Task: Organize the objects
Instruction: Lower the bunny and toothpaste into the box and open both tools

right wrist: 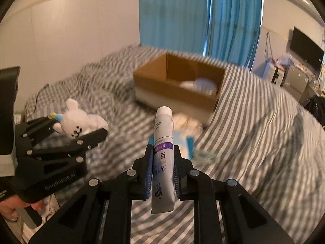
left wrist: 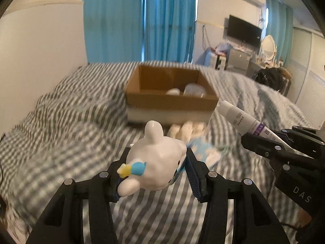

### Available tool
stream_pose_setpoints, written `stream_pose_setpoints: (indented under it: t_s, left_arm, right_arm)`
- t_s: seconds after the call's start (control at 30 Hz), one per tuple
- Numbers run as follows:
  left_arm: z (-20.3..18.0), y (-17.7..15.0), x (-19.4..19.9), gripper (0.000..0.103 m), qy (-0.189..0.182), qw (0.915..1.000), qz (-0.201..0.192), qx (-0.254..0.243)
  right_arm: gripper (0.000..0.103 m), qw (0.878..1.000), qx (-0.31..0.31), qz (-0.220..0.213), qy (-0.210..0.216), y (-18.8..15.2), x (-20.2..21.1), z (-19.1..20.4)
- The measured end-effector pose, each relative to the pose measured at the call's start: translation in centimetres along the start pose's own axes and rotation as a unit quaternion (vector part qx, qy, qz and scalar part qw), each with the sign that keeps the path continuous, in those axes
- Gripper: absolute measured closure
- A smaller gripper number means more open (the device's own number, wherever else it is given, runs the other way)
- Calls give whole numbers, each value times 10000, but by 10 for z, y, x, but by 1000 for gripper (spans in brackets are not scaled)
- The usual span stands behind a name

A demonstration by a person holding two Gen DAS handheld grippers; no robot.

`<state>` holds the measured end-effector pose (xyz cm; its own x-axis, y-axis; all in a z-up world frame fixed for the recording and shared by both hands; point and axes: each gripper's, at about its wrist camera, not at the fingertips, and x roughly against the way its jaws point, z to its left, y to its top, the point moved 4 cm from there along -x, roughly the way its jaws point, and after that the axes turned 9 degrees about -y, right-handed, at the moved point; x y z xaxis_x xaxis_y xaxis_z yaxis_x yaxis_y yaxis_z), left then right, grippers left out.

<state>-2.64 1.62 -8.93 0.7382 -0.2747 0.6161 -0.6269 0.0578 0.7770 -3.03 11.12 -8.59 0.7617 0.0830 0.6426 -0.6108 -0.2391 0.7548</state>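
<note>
While both of our hands are raised above the striped bed cover (left wrist: 61,122), each gripper has something clamped between its fingers. Our left gripper (left wrist: 155,170) is closed on a white rabbit toy (left wrist: 156,162), which lies sideways between the blue pads, one ear pointing toward the far box, the face turned right, and a small blue and yellow ornament on its near left side. From the right wrist view the same toy (right wrist: 78,122) shows at the left, held in the left gripper (right wrist: 67,130), with its face turned toward us.

Our right gripper (right wrist: 162,172) is clamped on a white tube (right wrist: 163,152) with a purple band, gripped around its lower half, its cap end pointing away toward the far box and its crimped end sticking out on the near side. In the left wrist view that tube (left wrist: 239,118) juts out up and left from the right gripper (left wrist: 270,140) at the right edge.

Beyond both grippers, a cardboard box (left wrist: 172,101) stands open on the bed, and we see pale things inside it at its right side, too blurred to name. Just in front of the box, on the cover, lie a white fluffy item (left wrist: 186,130) and a light blue packet (left wrist: 205,150), touching or nearly touching each other. Blue curtains (left wrist: 140,20) hang at the far wall.
</note>
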Motion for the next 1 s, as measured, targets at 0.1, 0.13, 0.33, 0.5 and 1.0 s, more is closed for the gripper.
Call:
stream_pose_setpoints:
  t_s: [0.1, 0.13, 0.33, 0.5, 1.0]
  left_arm:
    - [-3, 28, -5, 51, -84, 9999, -124, -48]
    - [-4, 36, -7, 51, -111, 9998, -161, -49]
    - [7, 102, -29, 51, -263, 9986, -443, 67]
    - [22, 151, -57, 51, -141, 9980, -617, 53]
    - [45, 145, -191, 51, 59, 9998, 189, -5]
  right_arm:
    - [86, 9998, -12, -202, -44, 23, 4, -9]
    - [86, 9996, -27, -267, -65, 31, 4, -12]
    - [86, 9982, -194, -564, -105, 86, -8, -33]
    - [86, 9970, -183, -747, -90, 139, -33, -45]
    - [86, 9993, -337, -140, -104, 168, -175, -60]
